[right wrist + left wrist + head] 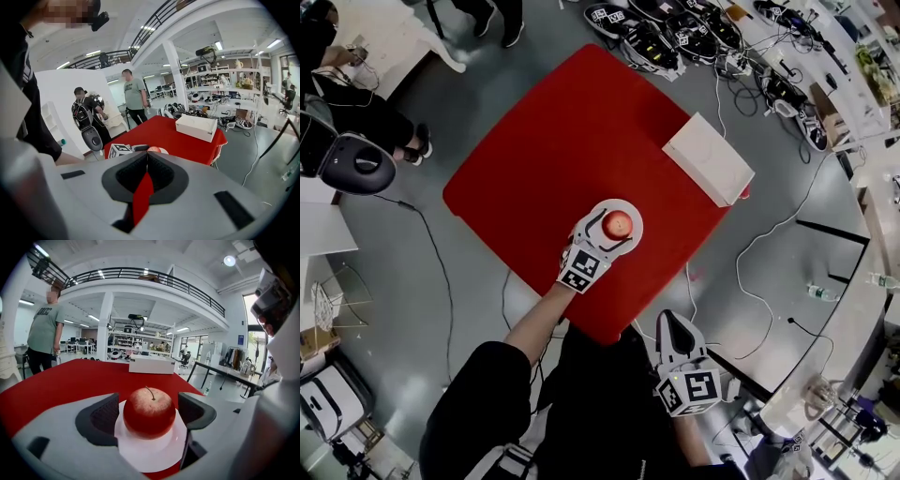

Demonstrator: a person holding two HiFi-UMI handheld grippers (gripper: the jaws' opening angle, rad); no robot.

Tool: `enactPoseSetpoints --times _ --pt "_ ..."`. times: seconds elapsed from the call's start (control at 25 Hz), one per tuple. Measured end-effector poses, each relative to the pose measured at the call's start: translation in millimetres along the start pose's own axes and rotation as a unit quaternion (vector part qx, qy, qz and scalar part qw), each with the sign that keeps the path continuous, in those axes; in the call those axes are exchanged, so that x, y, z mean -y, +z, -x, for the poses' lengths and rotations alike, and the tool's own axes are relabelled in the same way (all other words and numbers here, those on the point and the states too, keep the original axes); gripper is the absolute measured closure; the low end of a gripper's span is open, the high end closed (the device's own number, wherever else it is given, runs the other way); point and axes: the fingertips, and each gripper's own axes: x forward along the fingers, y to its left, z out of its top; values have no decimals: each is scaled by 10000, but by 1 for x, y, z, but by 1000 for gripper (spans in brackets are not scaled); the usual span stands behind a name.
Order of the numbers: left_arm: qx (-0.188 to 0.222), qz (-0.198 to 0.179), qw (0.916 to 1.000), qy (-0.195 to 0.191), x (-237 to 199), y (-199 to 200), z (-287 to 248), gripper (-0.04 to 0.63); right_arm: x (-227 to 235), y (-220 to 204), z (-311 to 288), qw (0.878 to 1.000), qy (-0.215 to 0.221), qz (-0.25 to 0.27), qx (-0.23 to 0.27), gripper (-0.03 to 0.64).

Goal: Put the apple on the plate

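A red apple with its stem up sits on a small white plate near the front edge of the red table. My left gripper reaches over that edge and straddles the apple. In the left gripper view the apple rests on the plate between the two dark pads, with a thin gap on each side, so the left gripper is open. My right gripper hangs off the table by the person's body. Its jaws meet at the tips, shut and empty.
A white box lies at the table's far right corner. Cables, shoes and gear litter the floor beyond it. Desks stand to the right. A person stands past the table, another sits at the left.
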Motion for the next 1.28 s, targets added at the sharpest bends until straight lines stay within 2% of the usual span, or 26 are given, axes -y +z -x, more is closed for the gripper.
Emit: enactPoseSetpoints --times 0.36,0.4,0.52,0.72,0.92,1.08,1.28 --pt "339 106 9993 109 18 33 55 220 -14 5 0 9993 309 158 141 606" --pt "408 155 9990 112 22 38 66 240 -17 8 -1 9989 385 207 160 606" --pt "608 298 9977 32 41 56 96 421 -26 17 0 9969 663 359 242 605" --pt "803 283 9960 257 64 83 148 589 -50 26 -3 9919 1117 510 321 606" --pt "837 188 9947 567 83 106 189 589 -70 39 -4 9861 1381 712 581 606" --pt "1003 70 9926 679 99 142 203 589 -65 55 2 9833 1357 774 930 606" --pt "1111 130 9911 729 122 152 207 589 -61 49 3 9821 1427 829 905 607"
